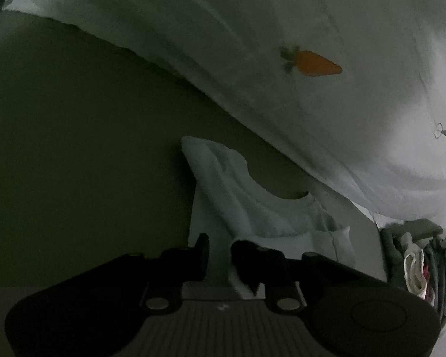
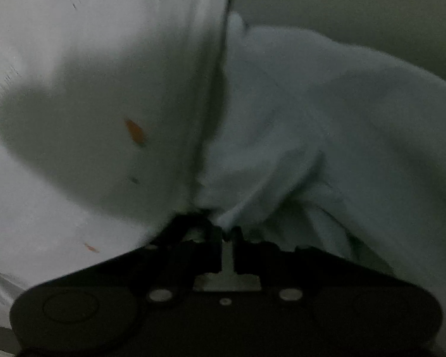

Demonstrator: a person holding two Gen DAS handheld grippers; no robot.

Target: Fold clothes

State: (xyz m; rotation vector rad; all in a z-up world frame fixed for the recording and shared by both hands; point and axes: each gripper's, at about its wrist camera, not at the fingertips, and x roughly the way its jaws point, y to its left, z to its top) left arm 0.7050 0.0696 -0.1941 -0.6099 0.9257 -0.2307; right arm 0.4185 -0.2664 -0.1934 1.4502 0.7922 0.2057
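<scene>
The scene is dim. A pale blue garment (image 1: 252,208) rises from my left gripper (image 1: 223,253) as a folded strip, and a band of it runs down between the two black fingers and over the right one. The jaws stand a little apart and pinch that band. In the right wrist view the same pale garment (image 2: 327,119) bunches into gathered folds at my right gripper (image 2: 227,233). Its fingers are almost together, shut on a wad of the fabric. The rest of the garment hangs up and to the right of the tips.
A large white cloth with a carrot print (image 1: 312,62) spreads across the upper right, and its blurred surface (image 2: 89,104) fills the left of the right wrist view. A heap of mixed clothes (image 1: 419,261) lies at the lower right. A dark olive surface (image 1: 74,134) lies at left.
</scene>
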